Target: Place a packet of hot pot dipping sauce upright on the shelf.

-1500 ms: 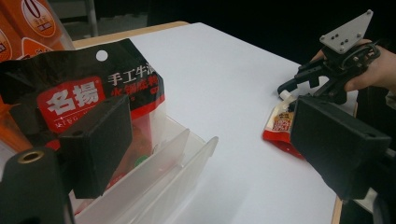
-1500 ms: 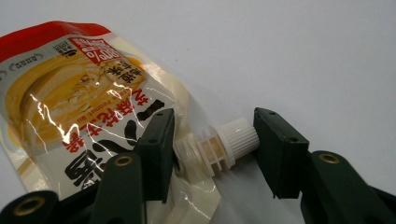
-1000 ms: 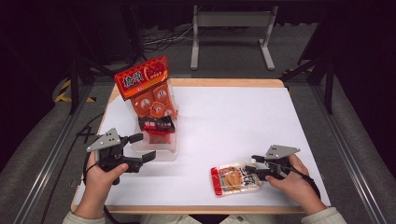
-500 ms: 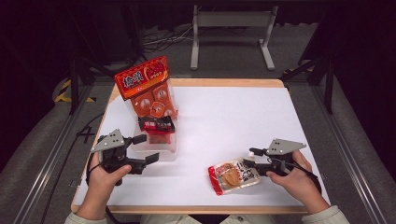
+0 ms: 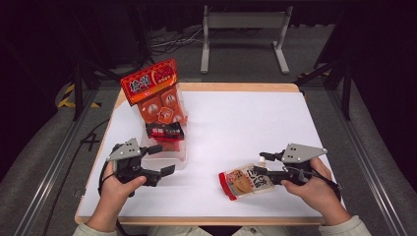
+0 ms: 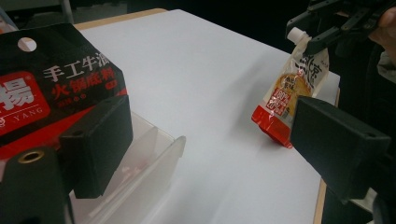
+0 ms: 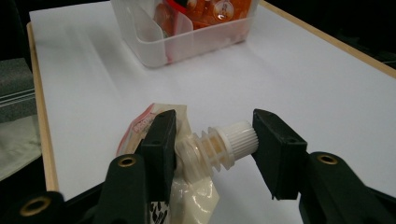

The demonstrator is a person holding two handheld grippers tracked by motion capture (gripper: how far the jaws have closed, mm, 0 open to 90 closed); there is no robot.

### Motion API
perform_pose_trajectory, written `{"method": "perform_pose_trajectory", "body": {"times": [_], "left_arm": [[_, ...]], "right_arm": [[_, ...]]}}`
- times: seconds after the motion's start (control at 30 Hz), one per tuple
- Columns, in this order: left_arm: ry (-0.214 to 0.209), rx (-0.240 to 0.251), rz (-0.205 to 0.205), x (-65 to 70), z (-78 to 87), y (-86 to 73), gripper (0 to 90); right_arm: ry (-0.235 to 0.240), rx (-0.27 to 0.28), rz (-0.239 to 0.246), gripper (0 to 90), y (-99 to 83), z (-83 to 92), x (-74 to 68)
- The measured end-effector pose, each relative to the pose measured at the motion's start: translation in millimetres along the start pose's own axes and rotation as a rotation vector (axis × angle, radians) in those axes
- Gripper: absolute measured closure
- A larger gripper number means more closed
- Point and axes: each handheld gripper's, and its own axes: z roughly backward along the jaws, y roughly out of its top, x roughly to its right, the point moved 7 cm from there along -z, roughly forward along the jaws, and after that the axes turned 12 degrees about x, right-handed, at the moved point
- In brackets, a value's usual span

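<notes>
Lifted by its white screw cap, the soft spouted pouch with a red bottom edge and a printed food label (image 5: pixel 246 181) had come up off the white bench (image 5: pixel 255 123) since a second earlier, when it lay flat near the bench's near right corner. Now its capped end hung high in the right hand-held gripper (image 5: pixel 259 163), while the red bottom edge still seemed to brush the surface, as the left gripper view suggested (image 6: pixel 292 88). In the right gripper view the two black jaws stood clenched on the ribbed white cap (image 7: pixel 231 140), one at each end of it, so the pouch was truly held rather than merely straddled.

Over at the near left corner, the left hand-held gripper (image 5: pixel 160 160) had hardly stirred. Its jaws stood apart with nothing pressed between them, waiting just beside the clear plastic bin (image 5: pixel 167 160), which held the black-and-red sachet (image 5: pixel 164 132) and the tall orange-red snack bag (image 5: pixel 155 93).

Judging from this, the pick-up had succeeded, and the pouch was probably bound for that bin, well apart across the bench.
</notes>
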Motion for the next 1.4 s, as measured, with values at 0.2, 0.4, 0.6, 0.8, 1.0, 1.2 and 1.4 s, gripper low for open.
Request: {"method": "perform_pose_trajectory", "body": {"times": [0.2, 0.4, 0.6, 0.8, 1.0, 1.2, 1.4], "left_arm": [[-0.015, -0.008, 0.000, 3.9, -4.4, 0.3, 14.4], [-0.023, -0.011, -0.007, 5.6, -6.2, 0.3, 14.6], [-0.033, -0.018, -0.010, 8.4, -11.1, -0.1, 14.8], [-0.056, -0.016, -0.036, 14.9, -19.6, 4.7, 14.9], [-0.086, 0.007, -0.044, 23.2, -29.1, 11.0, 15.5], [-0.119, -0.004, -0.063, 31.2, -38.6, 13.6, 15.6], [-0.158, 0.012, -0.059, 36.8, -44.2, 14.6, 13.9]], "right_arm": [[0.029, 0.016, 0.034, 52.4, 14.4, -1.9, -6.1], [0.055, 0.021, 0.056, 52.5, 23.5, -5.5, -7.9], [0.062, 0.017, 0.078, 52.4, 32.0, -8.0, -6.2], [0.091, 0.016, 0.084, 52.4, 42.2, -14.6, -7.6], [0.125, 0.013, 0.104, 52.4, 52.3, -23.6, -12.1], [0.155, 0.011, 0.130, 52.4, 64.4, -33.0, -17.6], [0.188, 0.014, 0.157, 52.4, 75.3, -42.4, -23.7]]}}
